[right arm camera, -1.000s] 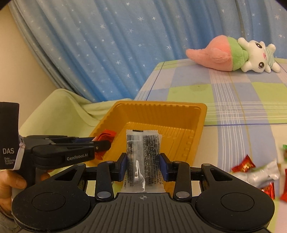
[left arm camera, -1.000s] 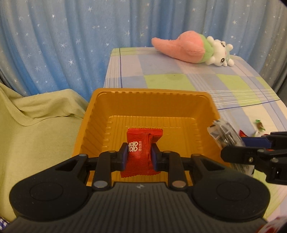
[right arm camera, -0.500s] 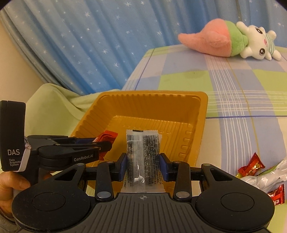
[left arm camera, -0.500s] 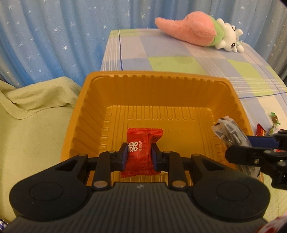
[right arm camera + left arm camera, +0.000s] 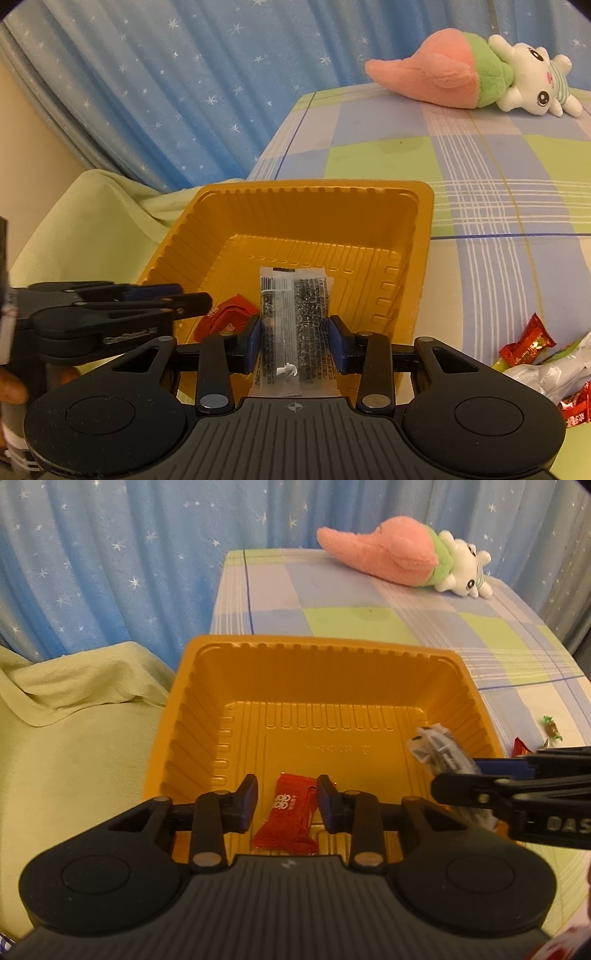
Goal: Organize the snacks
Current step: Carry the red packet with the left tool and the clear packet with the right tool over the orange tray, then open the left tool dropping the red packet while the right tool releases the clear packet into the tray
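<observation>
An orange plastic tray (image 5: pixel 280 672) stands at the near left of the checked table; it also shows in the right wrist view (image 5: pixel 413 236). My left gripper (image 5: pixel 287 794) is open over the tray's near side. A red snack packet (image 5: pixel 291 819) lies loose between its fingers on the tray floor, also seen in the right wrist view (image 5: pixel 229 314). My right gripper (image 5: pixel 295 332) is shut on a clear packet of dark seeds (image 5: pixel 295 317) and holds it over the tray's right side; that packet shows in the left wrist view (image 5: pixel 439 753).
A pink and white plush toy (image 5: pixel 472 74) lies at the table's far end. Several loose wrapped snacks (image 5: pixel 528 343) lie on the table right of the tray. A pale green cloth (image 5: pixel 66 716) covers the surface left of the tray. A blue starred curtain hangs behind.
My left gripper has opened and let go of the red packet, which now lies in the tray. Both grippers have come lower over the tray. The right gripper still holds its clear packet.
</observation>
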`<state>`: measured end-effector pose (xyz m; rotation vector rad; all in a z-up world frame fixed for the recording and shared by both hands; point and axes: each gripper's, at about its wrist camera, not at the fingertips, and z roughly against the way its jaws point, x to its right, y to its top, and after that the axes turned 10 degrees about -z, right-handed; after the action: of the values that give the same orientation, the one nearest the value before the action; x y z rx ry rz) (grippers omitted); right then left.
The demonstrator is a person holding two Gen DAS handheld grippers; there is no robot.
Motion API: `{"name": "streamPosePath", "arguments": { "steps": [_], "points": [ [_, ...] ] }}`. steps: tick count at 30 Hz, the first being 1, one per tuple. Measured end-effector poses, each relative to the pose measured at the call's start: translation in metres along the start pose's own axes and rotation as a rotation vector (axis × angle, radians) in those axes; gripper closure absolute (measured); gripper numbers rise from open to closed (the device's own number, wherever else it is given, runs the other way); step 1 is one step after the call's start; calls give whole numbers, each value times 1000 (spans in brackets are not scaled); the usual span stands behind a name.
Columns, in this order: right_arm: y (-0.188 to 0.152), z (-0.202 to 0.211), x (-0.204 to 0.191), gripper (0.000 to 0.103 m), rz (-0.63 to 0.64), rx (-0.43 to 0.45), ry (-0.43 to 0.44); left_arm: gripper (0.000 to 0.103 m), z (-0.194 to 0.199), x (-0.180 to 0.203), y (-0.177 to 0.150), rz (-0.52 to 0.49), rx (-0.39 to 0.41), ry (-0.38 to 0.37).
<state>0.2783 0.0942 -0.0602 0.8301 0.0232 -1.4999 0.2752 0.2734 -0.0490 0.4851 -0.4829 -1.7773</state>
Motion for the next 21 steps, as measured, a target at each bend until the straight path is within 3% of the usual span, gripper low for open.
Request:
{"name": "streamPosePath", "arguments": {
  "steps": [13,16,21],
  "points": [
    [-1,-22,-15,63,51,-3,-2,68,12,-11,-9,53,-3,-5],
    [-4,-20,-18,40,66,6,-4,65,14,-12,-14,62,-6,-1],
    [-10,-8,-18,37,96,19,-3,61,21,-8,-20,67,-1,-8]
  ]
}}
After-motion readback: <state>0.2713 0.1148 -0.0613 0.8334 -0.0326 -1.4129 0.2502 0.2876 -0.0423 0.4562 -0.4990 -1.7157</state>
